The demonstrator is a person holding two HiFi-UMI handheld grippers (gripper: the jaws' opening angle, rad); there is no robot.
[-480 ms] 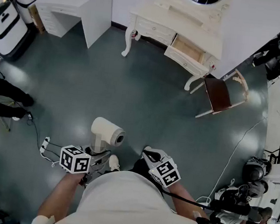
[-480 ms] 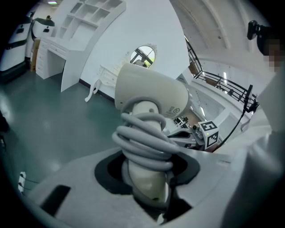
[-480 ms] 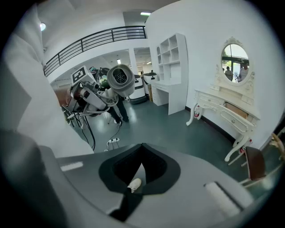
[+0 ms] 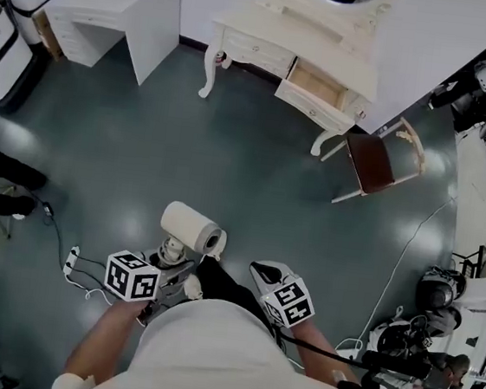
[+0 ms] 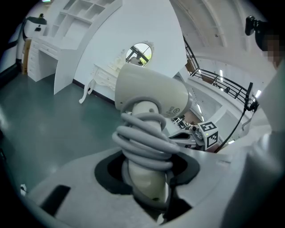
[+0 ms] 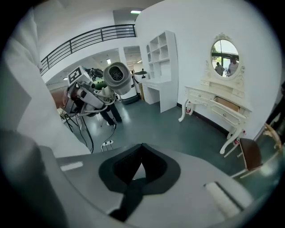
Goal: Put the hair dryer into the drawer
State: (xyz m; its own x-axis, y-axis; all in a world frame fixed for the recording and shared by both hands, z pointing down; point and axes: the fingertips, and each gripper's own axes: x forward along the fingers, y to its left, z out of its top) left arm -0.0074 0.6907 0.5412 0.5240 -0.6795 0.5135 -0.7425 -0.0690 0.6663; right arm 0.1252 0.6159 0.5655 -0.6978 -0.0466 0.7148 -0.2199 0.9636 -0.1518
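Indoors, left hand-held gripper (image 5: 148, 180) pinches hair dryer (image 4: 189, 225) over teal floor (image 4: 232, 136); right hand-held gripper (image 6: 139, 167) closed.

Teal floor (image 4: 146, 126) bears a vanity table (image 4: 262, 26), chair (image 4: 375, 163) and power strip (image 4: 73, 259)

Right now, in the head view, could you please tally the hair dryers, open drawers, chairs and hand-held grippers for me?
Cream plastic hair dryer: 1
Open wooden drawer with a cream front: 1
Pale-framed chair with a dark red seat: 1
Hand-held grippers, left gripper and right gripper: 2
Total: 5
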